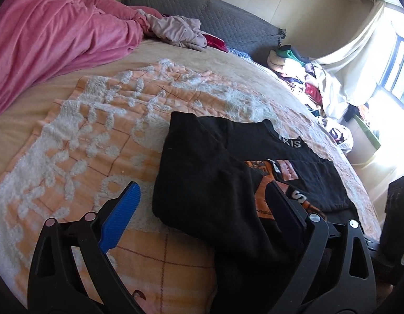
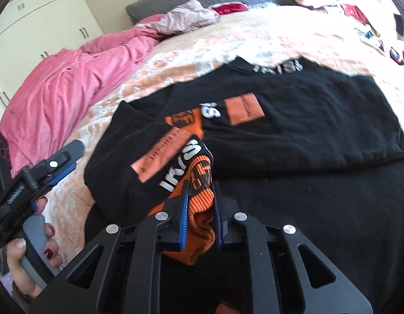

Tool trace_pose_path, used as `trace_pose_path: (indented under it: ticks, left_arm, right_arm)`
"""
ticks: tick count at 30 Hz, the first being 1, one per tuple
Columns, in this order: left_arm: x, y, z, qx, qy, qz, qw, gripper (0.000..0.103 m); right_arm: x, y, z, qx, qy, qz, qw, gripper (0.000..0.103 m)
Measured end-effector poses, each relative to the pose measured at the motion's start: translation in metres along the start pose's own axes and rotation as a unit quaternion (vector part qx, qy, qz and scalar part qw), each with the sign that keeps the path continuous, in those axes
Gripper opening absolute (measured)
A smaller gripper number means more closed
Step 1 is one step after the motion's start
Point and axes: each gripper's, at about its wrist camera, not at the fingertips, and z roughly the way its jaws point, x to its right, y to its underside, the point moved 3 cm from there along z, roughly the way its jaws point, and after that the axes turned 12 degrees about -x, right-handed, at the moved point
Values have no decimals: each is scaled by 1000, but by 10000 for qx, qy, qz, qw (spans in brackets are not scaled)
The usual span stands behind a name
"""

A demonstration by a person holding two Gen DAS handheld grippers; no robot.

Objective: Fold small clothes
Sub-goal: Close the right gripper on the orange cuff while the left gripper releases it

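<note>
A small black top (image 1: 217, 162) with orange patches and white lettering lies partly folded on an orange and white fluffy blanket (image 1: 102, 130); it also shows in the right wrist view (image 2: 293, 99). My left gripper (image 1: 202, 196) is open, its jaws wide apart over the top's near left part, holding nothing. My right gripper (image 2: 200, 196) is shut on the top's orange ribbed cuff (image 2: 200, 183), which is pulled over the black body. The left gripper (image 2: 63, 157) shows at the left of the right wrist view, held by a hand.
A pink blanket (image 1: 50, 34) is heaped at the back left. A grey headboard cushion (image 1: 215, 21) and crumpled beige clothes (image 1: 175, 31) lie at the back. A pile of mixed clothes (image 1: 306, 78) sits at the right by a curtained window (image 1: 400, 73). White wardrobes (image 2: 44, 21) stand behind.
</note>
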Motion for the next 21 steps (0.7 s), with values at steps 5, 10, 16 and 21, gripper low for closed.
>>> trace_pose_path:
  ticks: [5,10,16,21]
  left_arm:
    - [-7,-2,-3,11,18,-135,9999,89]
    - [-11,-1,-3,-28,-112,-184,9998,89]
    - [-6,1,-4,-8,-45,-146,9999,89]
    - [1,3,-2,-47,54,-40,10000,89]
  right_arm:
    - [-7,-15,-23,370,7,-329,9988,14]
    - [0,-36,-55,821,370,-579,9943,14]
    - [23,-51,-80,1141,784,-609,9885,13]
    - [42,-56,-88,1288,1135,-560,9836,13]
